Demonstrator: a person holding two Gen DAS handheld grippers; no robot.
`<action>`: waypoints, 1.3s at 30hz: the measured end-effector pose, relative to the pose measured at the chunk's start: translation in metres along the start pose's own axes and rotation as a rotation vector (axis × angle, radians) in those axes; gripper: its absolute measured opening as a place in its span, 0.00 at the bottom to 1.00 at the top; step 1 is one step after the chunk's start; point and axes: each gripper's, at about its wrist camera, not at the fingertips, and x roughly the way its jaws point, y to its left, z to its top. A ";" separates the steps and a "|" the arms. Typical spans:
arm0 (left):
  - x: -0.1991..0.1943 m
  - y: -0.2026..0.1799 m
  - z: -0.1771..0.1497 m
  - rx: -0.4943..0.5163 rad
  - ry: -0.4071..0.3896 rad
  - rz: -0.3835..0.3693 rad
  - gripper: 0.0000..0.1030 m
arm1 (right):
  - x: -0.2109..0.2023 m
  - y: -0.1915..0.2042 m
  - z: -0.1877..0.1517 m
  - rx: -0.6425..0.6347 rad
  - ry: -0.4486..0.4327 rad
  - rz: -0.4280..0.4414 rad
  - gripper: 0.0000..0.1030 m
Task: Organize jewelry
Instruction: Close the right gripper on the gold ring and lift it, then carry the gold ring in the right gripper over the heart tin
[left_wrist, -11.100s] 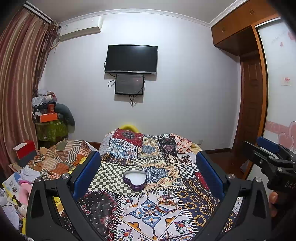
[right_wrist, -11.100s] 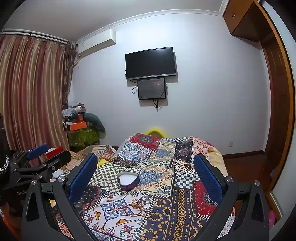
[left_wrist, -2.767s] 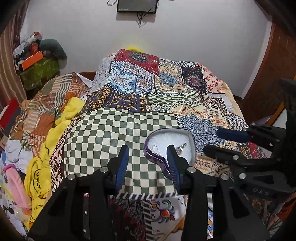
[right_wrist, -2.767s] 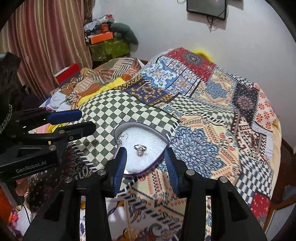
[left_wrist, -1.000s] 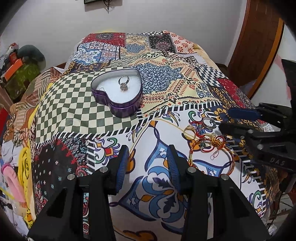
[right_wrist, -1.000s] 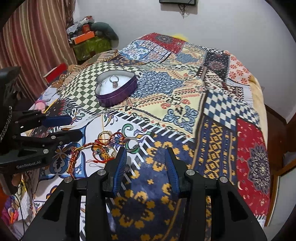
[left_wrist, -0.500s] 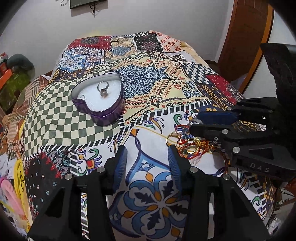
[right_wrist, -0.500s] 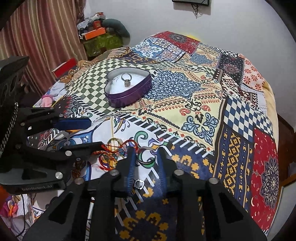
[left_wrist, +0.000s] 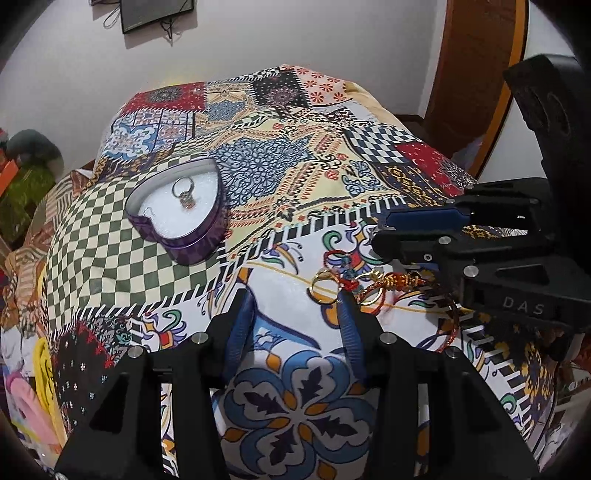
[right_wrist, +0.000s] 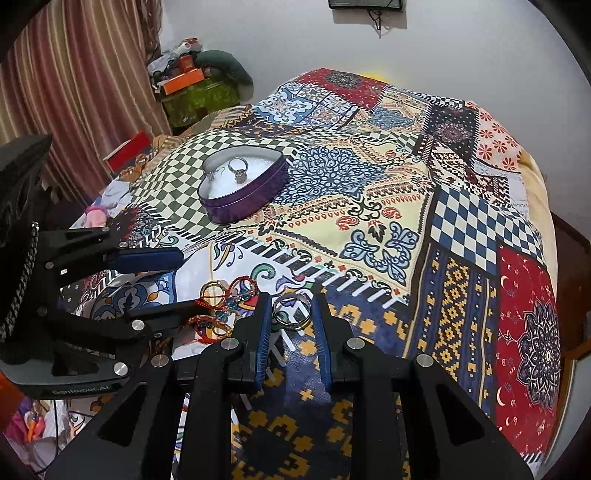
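A purple heart-shaped tin (left_wrist: 177, 218) with a ring (left_wrist: 184, 192) in it sits on the patchwork bedspread; it also shows in the right wrist view (right_wrist: 243, 188). A pile of red cord bracelets and gold rings (left_wrist: 365, 288) lies nearer me. My left gripper (left_wrist: 295, 299) is open over the bedspread just left of the pile. My right gripper (right_wrist: 290, 299) has its blue fingers (right_wrist: 263, 314) on either side of a silver-and-gold band ring (right_wrist: 291, 312), narrowly apart; whether they touch it is unclear.
The patchwork bedspread (right_wrist: 406, 206) covers the whole bed. A striped curtain (right_wrist: 74, 81) and a cluttered green stand (right_wrist: 199, 92) are at the far left. A wooden door (left_wrist: 476, 74) is at the right. Loose clothes (left_wrist: 22, 369) lie beside the bed.
Both grippers have left the tin and come to the jewelry pile. The right gripper's fingers have narrowed around the band ring. The left gripper stays open.
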 end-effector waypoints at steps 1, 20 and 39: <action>0.001 -0.001 0.001 0.001 0.000 -0.002 0.45 | 0.000 -0.001 0.000 0.002 0.000 0.000 0.19; 0.008 -0.012 0.005 0.012 -0.032 -0.041 0.17 | -0.005 -0.004 -0.001 0.011 -0.008 0.009 0.19; -0.044 0.016 0.013 -0.076 -0.133 0.011 0.17 | -0.042 0.023 0.025 -0.028 -0.107 -0.003 0.19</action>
